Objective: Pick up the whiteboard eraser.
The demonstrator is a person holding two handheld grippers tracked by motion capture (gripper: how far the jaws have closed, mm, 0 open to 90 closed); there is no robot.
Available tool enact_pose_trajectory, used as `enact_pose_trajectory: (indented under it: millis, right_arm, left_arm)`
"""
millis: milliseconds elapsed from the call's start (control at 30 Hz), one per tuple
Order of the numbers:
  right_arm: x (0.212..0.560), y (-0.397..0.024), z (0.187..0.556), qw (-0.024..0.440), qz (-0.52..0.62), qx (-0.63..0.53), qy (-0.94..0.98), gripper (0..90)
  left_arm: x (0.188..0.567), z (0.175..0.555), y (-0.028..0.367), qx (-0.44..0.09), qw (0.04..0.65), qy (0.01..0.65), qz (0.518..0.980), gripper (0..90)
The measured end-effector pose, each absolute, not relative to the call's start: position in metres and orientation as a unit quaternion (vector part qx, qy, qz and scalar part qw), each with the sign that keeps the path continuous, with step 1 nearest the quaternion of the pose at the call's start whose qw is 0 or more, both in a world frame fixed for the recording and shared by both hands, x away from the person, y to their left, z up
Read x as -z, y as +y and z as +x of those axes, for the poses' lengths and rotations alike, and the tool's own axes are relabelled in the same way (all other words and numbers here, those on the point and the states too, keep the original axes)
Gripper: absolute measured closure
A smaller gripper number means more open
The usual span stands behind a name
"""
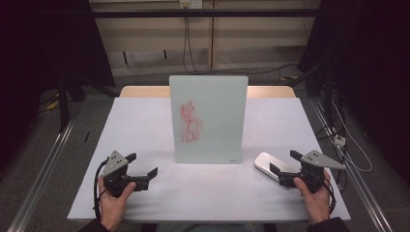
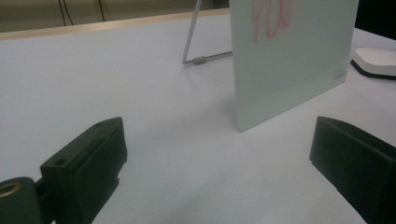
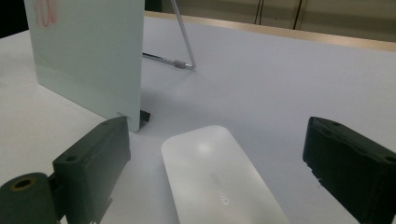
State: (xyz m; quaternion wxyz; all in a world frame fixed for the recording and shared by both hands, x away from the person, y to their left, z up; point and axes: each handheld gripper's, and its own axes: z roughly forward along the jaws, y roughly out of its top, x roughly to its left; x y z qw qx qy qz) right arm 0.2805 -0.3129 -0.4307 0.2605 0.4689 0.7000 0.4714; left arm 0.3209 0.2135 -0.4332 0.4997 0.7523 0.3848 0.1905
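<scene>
white eraser (image 3: 219, 182) flat on desk (image 1: 145, 125), near right, just right of upright glass board (image 1: 209, 118) with red scribble (image 1: 189, 122), right gripper (image 3: 215, 163) open, jaws straddling eraser, not touching, left gripper (image 1: 143, 166) open, empty, near left

- The white eraser (image 3: 219, 182), lying between the right gripper's (image 1: 285, 168) wide-apart jaws, looks like smooth plastic with a soft satin sheen.
- The upright board (image 1: 209, 118) beyond both grippers has a glossy, glass-like pale face.
- Its stand (image 3: 183, 44) behind is thin shiny metal wire.
- Under the left gripper (image 1: 143, 165), the table (image 1: 145, 125) has a matt white top with a wooden far edge.
- The jaws are matt black plastic.
</scene>
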Motion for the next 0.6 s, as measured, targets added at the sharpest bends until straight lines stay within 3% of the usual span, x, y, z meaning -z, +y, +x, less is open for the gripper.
enact_pose_trajectory:
  millis: [600]
  right_arm:
    - [0.4252, -0.3118, 0.2780, 0.252, 0.469, -0.470, 0.704, 6.4]
  left_arm:
    - [0.4324, 0.3181, 0.2154, -0.193, 0.495, 0.397, 0.748, 4.7]
